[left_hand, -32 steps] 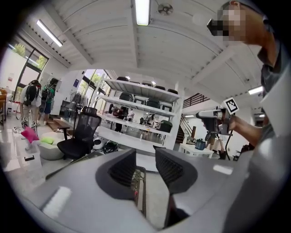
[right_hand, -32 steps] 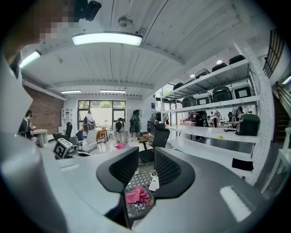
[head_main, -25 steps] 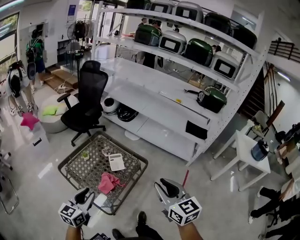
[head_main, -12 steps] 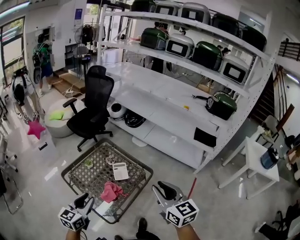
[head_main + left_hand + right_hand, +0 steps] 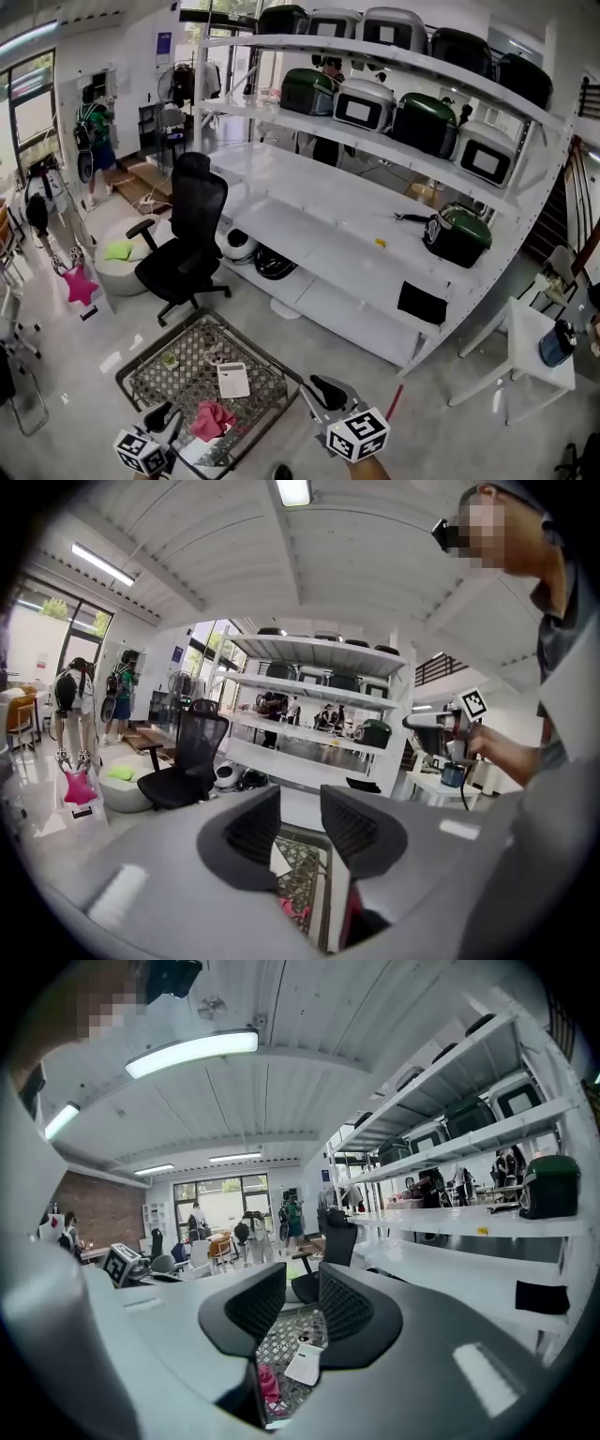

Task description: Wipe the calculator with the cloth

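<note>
A white calculator [image 5: 233,380] lies flat on the low lattice-top table [image 5: 169,380]; the right gripper view shows the calculator [image 5: 305,1365] beyond the jaws. A crumpled pink cloth [image 5: 212,419] lies on the table nearer to me, also seen low in the right gripper view as the cloth [image 5: 267,1382] and in the left gripper view as the cloth [image 5: 292,911]. My left gripper [image 5: 161,419] hovers at the table's near left edge, beside the cloth. My right gripper [image 5: 326,389] hangs off the table's near right corner. Each gripper's jaws stand a narrow gap apart, nothing between them.
A black office chair [image 5: 187,234] stands behind the table. Long white shelving [image 5: 309,234] with green and white cookers fills the back and right. A small white side table [image 5: 539,352] is at the right. A person [image 5: 96,131] stands far left. A small green item [image 5: 170,359] sits on the lattice.
The head view has tilted up, so table and grippers sit lower in frame. Both grippers have come closer to the table; the cloth is now level with the left one. Cloth and calculator lie unmoved.
</note>
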Demonstrator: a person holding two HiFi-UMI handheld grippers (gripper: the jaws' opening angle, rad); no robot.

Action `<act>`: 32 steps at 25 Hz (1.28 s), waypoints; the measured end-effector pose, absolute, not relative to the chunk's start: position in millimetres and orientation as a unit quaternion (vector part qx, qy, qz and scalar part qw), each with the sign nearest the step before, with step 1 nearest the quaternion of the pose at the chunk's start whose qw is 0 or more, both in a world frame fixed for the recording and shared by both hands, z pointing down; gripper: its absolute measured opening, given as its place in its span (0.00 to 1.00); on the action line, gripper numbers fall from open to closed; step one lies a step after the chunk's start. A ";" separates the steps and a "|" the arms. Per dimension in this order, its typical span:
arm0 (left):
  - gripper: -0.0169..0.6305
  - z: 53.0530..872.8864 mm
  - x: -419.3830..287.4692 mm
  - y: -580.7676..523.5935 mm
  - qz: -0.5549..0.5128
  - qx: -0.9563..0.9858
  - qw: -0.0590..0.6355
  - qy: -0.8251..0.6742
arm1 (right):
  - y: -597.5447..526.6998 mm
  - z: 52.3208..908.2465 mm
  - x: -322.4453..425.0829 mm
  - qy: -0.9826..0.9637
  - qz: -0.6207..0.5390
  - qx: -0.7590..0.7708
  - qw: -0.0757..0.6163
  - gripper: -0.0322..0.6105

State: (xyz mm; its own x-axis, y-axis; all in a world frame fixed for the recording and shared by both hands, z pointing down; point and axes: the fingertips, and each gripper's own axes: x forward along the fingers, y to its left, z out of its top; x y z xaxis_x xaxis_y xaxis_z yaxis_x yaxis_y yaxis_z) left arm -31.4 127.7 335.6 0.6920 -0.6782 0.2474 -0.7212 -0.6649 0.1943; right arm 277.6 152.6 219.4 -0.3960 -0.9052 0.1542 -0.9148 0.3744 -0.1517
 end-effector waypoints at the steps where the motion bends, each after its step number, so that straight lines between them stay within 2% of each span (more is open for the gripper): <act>1: 0.25 333.4 -25.6 121.0 0.076 0.907 0.141 -0.390 | 142.1 221.1 283.0 -0.831 0.110 0.544 0.022 0.19; 14: 0.25 326.4 29.8 73.6 0.100 0.884 0.156 -0.430 | 52.8 230.3 336.7 -0.857 0.115 0.501 0.017 0.19; 21: 0.25 332.9 23.7 55.8 0.090 0.885 0.142 -0.435 | 45.0 239.1 333.9 -0.857 0.127 0.499 0.014 0.19; 32: 0.25 359.2 4.6 8.3 0.067 0.913 0.169 -0.366 | 29.9 235.1 309.6 -0.819 0.113 0.562 0.027 0.19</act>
State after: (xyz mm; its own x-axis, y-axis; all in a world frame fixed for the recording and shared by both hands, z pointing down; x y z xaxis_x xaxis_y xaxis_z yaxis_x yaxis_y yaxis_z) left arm 4.6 8.3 359.2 0.7236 -0.6449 0.2460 -0.6902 -0.6751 0.2605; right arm 309.6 29.9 235.1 -0.3678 -0.9140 0.1715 -0.9263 0.3438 -0.1544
